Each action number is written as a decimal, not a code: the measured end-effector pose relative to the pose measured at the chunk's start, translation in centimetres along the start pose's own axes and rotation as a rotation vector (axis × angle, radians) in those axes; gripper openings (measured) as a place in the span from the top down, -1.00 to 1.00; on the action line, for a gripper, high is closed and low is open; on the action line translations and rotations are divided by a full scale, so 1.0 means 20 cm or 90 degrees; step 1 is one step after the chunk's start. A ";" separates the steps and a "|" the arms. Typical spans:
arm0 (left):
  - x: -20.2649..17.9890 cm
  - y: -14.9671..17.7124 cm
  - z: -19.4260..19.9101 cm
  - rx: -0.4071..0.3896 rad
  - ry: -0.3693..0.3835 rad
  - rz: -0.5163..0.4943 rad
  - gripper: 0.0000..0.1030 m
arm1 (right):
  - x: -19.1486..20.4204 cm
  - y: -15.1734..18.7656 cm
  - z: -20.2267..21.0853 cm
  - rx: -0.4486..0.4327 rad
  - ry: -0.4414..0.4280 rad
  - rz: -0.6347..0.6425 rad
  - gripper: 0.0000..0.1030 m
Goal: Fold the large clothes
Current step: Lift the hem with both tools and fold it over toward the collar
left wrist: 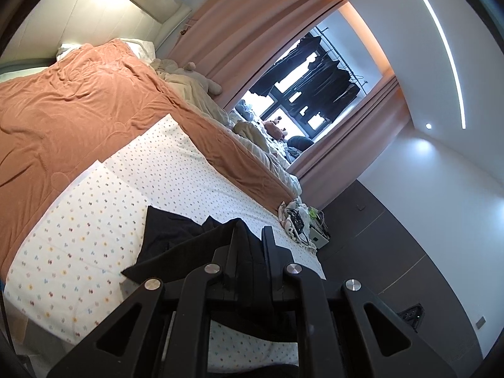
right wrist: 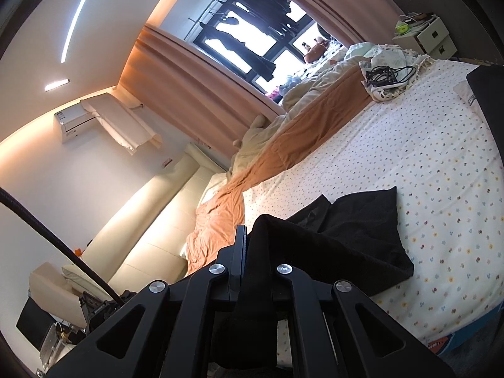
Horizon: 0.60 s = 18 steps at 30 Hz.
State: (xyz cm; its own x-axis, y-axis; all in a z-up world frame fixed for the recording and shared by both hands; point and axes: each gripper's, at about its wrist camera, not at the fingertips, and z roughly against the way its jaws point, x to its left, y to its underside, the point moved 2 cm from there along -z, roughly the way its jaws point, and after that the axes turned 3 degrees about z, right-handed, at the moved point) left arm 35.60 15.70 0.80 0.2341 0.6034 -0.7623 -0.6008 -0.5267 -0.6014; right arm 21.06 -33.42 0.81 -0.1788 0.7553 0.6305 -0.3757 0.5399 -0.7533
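Pinching a black garment (left wrist: 176,245) between both tools: left tool (left wrist: 252,236) and right tool (right wrist: 255,236) each clamped on an edge. Trailing ahead of the fingertips onto the dotted bed sheet (right wrist: 409,157).

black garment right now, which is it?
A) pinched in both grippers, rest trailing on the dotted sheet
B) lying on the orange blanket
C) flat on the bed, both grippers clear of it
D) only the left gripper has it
A: the left gripper and the right gripper are each shut on the black garment, which trails onto the dotted sheet.
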 end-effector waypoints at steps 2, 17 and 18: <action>0.00 -0.04 -0.07 -0.002 -0.001 0.002 0.75 | 0.00 -0.04 -0.04 0.001 0.002 0.003 0.98; 0.11 -0.34 -0.78 0.009 -0.055 0.001 0.75 | -0.18 -0.33 -0.63 0.003 0.029 -0.040 0.98; 0.13 -0.35 -0.83 0.012 -0.061 0.002 0.75 | -0.21 -0.33 -0.68 0.005 0.035 -0.049 0.98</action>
State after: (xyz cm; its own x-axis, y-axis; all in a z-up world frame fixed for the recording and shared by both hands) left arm 53.18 10.97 -0.91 0.1586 0.6561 -0.7379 -0.6157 -0.5185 -0.5933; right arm 36.63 -35.05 0.66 -0.0994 0.7305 0.6756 -0.3940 0.5946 -0.7009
